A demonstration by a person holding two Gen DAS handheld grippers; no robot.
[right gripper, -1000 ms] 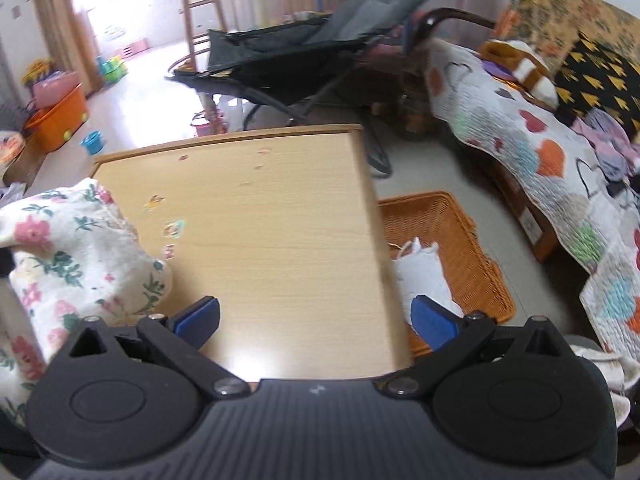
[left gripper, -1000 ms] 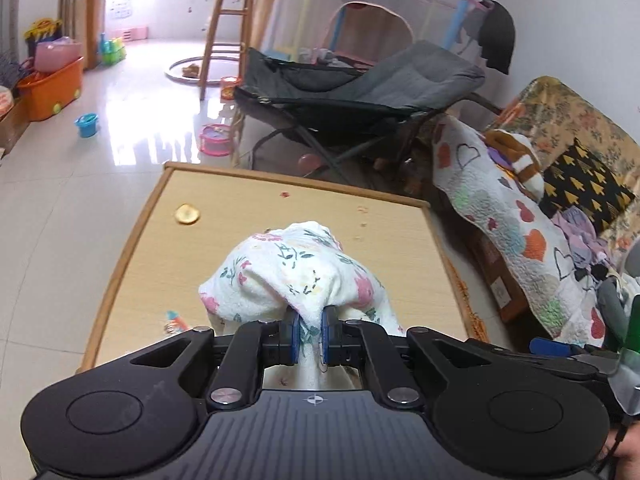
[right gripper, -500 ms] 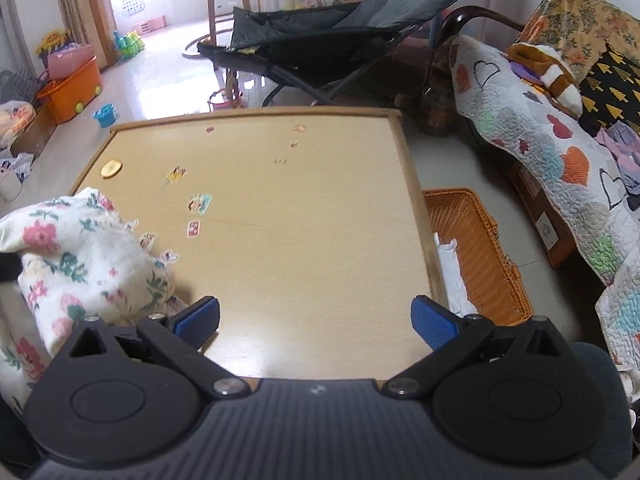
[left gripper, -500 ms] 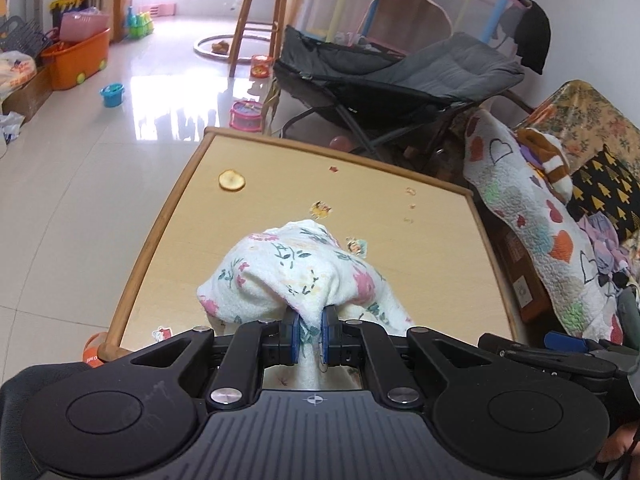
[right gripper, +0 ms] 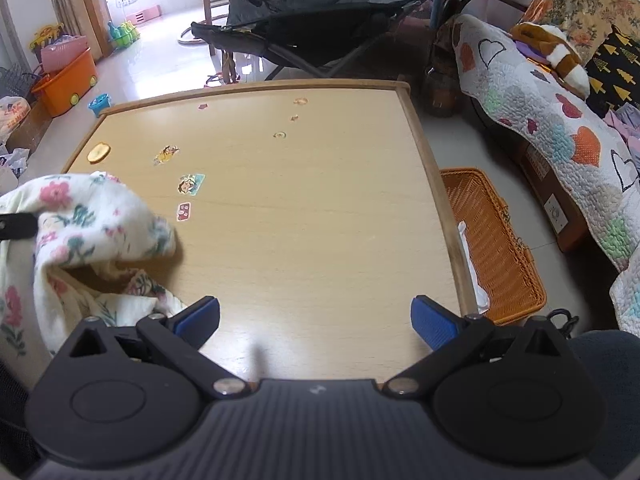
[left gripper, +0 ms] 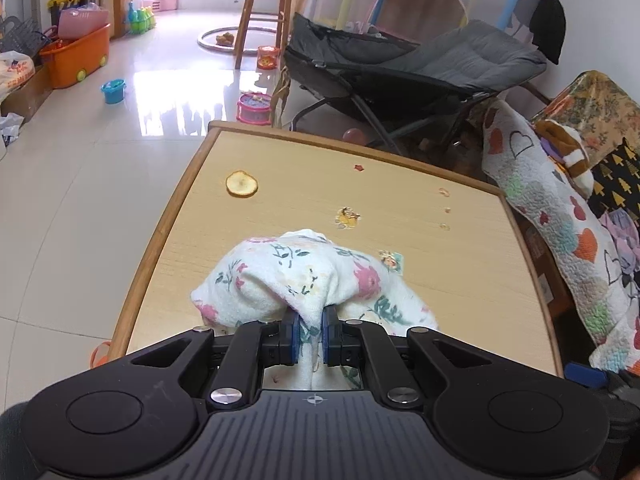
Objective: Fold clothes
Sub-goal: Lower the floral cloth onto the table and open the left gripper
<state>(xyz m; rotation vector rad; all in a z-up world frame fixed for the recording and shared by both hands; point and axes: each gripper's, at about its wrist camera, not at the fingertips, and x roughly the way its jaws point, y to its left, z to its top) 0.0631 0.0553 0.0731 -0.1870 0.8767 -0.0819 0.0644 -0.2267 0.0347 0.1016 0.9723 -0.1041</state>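
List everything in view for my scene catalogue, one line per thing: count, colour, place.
floral garment: one, white with pink and green flowers, bunched on the table's near left part.
table: one, light wood, centre.
stickers: several, mixed colours, scattered on the tabletop.
round slice: one, yellow-brown, near the table's far left edge.
wicker basket: one, orange, on the floor right of the table, white cloth inside.
reclining chair: one, grey-black, beyond the table.
quilt: one, white with hearts, on the sofa at right.
storage bin: one, orange, far left on the floor.
left gripper: one, black with blue pads, clamped on the garment.
right gripper: one, black with blue pads, open above the table.
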